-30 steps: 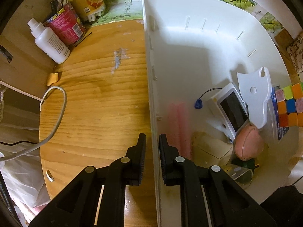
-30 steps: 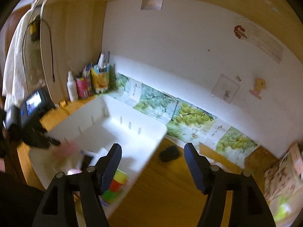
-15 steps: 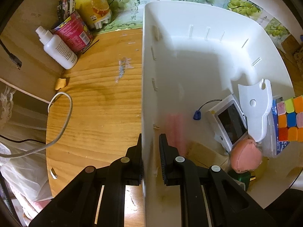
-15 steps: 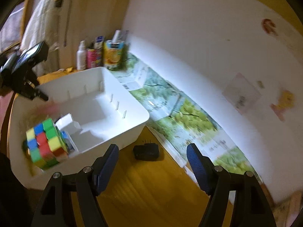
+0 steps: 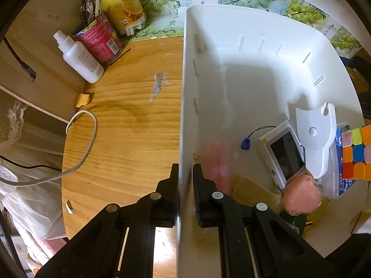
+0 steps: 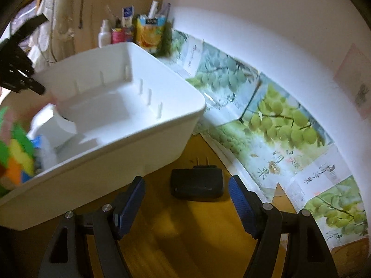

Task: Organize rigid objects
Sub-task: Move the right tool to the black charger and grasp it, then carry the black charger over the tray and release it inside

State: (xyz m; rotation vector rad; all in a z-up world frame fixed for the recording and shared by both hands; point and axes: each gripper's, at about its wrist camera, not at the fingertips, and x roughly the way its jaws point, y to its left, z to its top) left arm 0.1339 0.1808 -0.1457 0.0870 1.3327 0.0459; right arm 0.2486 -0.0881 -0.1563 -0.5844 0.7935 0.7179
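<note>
Reaching for the black charger (image 6: 197, 183) at 12 o'clock, the released right gripper (image 6: 186, 201) should straddle it squarely; the left gripper (image 5: 185, 185), closing, clamps the white bin's wall (image 5: 185, 115).

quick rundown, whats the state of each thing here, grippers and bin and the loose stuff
left gripper: jaws closing on the bin's side wall
right gripper: open, empty, black charger ahead between its fingers
white bin: on the table, holding several things
black charger: lying flat on the table outside the bin, prongs out
colour cube: inside the bin
small screen device: inside the bin, screen dark
spray bottle: upright, capped
</note>
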